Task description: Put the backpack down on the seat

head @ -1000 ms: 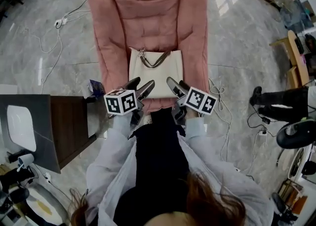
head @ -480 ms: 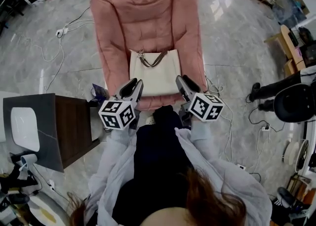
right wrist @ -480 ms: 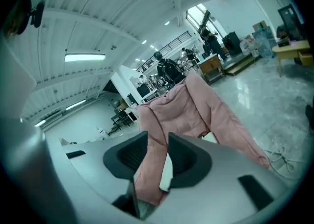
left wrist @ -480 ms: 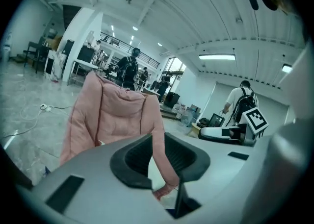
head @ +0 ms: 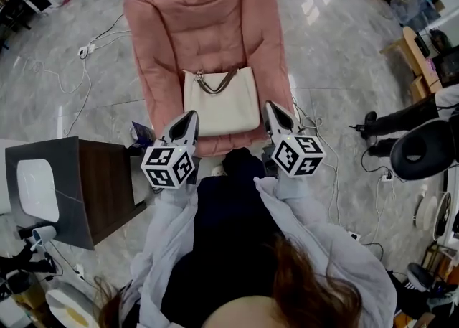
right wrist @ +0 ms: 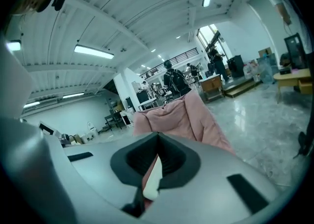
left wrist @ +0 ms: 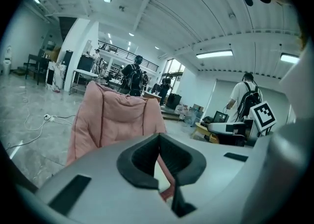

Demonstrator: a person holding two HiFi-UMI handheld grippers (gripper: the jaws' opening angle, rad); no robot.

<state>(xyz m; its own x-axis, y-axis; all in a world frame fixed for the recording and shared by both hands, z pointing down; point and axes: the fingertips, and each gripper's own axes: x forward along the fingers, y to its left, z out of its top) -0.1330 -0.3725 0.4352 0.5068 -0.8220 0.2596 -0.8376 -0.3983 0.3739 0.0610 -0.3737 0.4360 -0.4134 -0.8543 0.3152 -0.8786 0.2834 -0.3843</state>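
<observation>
A cream backpack (head: 221, 100) with a brown handle lies flat on the seat of the pink cushioned chair (head: 208, 25). My left gripper (head: 190, 116) hovers by the bag's lower left corner, and my right gripper (head: 272, 108) by its lower right corner. Neither touches the bag. Both pairs of jaws have just been closing with nothing between them, and both are now shut and empty. In the left gripper view the shut jaws (left wrist: 158, 135) point at the chair back (left wrist: 113, 115). The right gripper view shows the same, with a sliver of the cream bag (right wrist: 153, 179) below the jaws (right wrist: 158, 135).
A dark side table (head: 93, 183) stands left of the person, with a small blue item (head: 140, 133) beside the chair. Cables (head: 79, 54) trail over the marble floor on both sides. At right are a seated person's legs (head: 387, 125) and an office chair (head: 423, 154).
Both grippers went from open to shut and rose off the bag's front edge, spreading to its lower corners. The bag stays on the seat.
</observation>
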